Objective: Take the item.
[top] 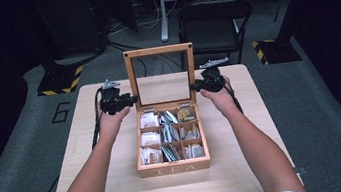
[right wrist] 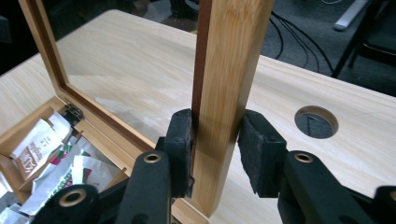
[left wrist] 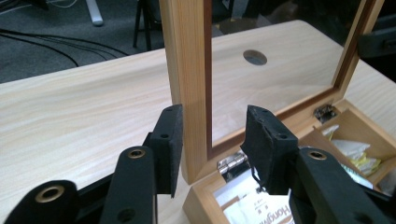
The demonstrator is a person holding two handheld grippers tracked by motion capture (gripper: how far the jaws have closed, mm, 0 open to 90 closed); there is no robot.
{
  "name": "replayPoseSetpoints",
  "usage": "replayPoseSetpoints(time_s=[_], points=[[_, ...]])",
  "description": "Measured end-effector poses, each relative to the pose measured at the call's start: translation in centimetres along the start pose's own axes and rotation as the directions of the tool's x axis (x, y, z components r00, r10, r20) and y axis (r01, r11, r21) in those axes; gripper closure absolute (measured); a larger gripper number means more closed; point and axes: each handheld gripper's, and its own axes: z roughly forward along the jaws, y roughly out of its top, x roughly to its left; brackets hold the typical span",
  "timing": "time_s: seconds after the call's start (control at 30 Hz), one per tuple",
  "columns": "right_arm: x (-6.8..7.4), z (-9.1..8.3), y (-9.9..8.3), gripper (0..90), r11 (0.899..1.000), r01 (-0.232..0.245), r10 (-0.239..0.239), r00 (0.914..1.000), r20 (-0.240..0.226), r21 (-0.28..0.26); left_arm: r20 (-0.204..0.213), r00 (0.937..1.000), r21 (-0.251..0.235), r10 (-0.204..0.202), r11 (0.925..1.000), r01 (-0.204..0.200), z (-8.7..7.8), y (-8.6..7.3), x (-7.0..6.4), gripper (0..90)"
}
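One tea box [top: 174,167] w/ nine compartments, one lid [top: 157,51], two tools, one table [top: 249,165], one chair [top: 214,24] are counted.

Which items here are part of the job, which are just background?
In the job:
- tea box
- its glass lid, upright
- left gripper, right gripper, each straddling a lid side rail

Lying about:
- tea bags in the compartments
- folding chair
- table

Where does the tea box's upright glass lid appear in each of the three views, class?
High view: lid stands upright at centre, between both grippers.
Left gripper view: one side rail rises between the jaws.
Right gripper view: the other rail stands between the jaws.
Shared landmark: the glass pane.
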Motion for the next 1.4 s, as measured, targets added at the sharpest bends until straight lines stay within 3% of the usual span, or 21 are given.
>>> replayPoseSetpoints(time_s=[0.13,0.4,0.67,0.77,0.87,1.07,1.17,1.27,1.4], points=[[0.4,-0.4,-0.1,54.2,1.0,0.005,-0.005,1.0,0.008,0.014,0.012,0.9999,0.01,0.001,1.0,-0.001,-0.5,-0.4,0.3,53.6],[0.5,-2.4,-0.9,48.1,0.999,0.032,-0.032,0.9986,0.043,0.006,0.034,0.9994,0.032,-0.001,0.9995,0.0,-1.8,-1.1,0.8,50.6],[1.2,-4.4,-2.0,46.1,0.999,0.043,-0.042,0.9977,0.053,-0.018,0.072,0.9972,-0.001,-0.021,0.9998,0.021,-3.2,-1.0,0.5,48.4],[1.8,-5.0,-2.3,45.7,0.998,0.052,-0.051,0.9975,0.048,-0.019,0.075,0.9971,0.012,-0.012,0.9999,0.012,-3.5,-1.0,0.2,47.2],[2.6,-5.5,-2.6,45.5,0.998,0.061,-0.06,0.9975,0.036,-0.026,0.06,0.9976,0.016,0.036,0.9992,-0.037,-4.1,-1.1,-0.3,46.9],[4.5,-6.7,-3.7,45.0,0.995,0.084,-0.084,0.9964,-0.006,-0.049,0.087,0.9951,-0.014,0.047,0.9989,-0.046,-5.3,-1.9,-1.4,44.4],[5.1,-6.9,-4.3,45.0,0.993,0.106,-0.106,0.9944,-0.002,-0.051,0.068,0.9949,0.01,0.074,0.9971,-0.075,-5.7,-2.2,-1.9,42.8],[5.4,-7.0,-4.9,44.8,0.994,0.103,-0.103,0.9947,-0.004,-0.048,0.079,0.9943,-0.006,0.071,0.9975,-0.071,-6.0,-2.8,-2.1,42.8],[6.0,-7.1,-5.7,42.8,0.992,0.126,-0.126,0.9921,0.006,-0.034,0.061,0.9957,-0.018,0.07,0.9975,-0.069,-6.2,-3.6,-2.2,42.9]])
